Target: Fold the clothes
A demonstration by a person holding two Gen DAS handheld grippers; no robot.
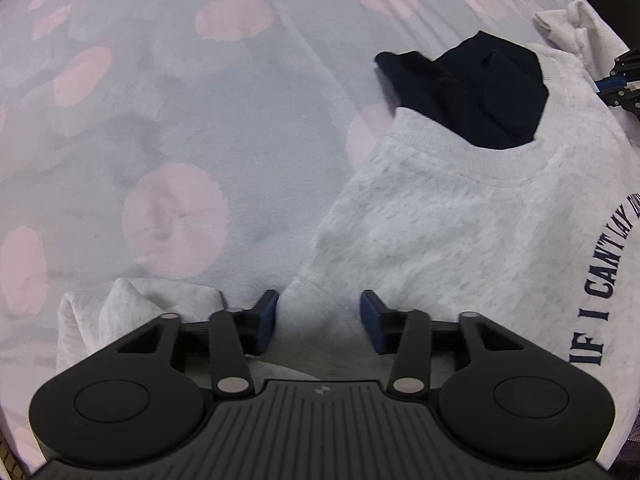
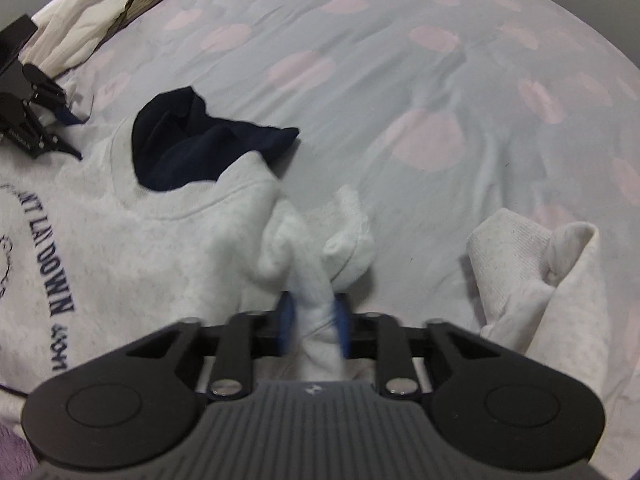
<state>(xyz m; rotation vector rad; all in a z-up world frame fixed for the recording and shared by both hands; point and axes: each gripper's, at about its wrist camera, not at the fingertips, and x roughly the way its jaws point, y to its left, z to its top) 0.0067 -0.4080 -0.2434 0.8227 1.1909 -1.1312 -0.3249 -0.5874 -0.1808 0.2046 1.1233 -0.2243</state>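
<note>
A light grey sweatshirt (image 1: 460,232) with dark printed lettering lies on the bed, with a navy lining (image 1: 476,92) showing through its neck opening. My left gripper (image 1: 318,320) is open, its blue pads straddling the sweatshirt's shoulder edge. In the right wrist view the same sweatshirt (image 2: 140,240) lies at left. My right gripper (image 2: 314,320) is shut on a bunched fold of the sweatshirt's shoulder or sleeve and lifts it a little. The sleeve cuff (image 2: 532,276) lies crumpled at right. The left gripper (image 2: 28,120) shows at the far left edge.
The bed cover (image 1: 200,100) is pale blue-grey with pink dots and is wrinkled. A cream garment (image 2: 92,12) lies heaped at the back left in the right wrist view. Another grey fabric fold (image 1: 120,312) lies left of my left gripper.
</note>
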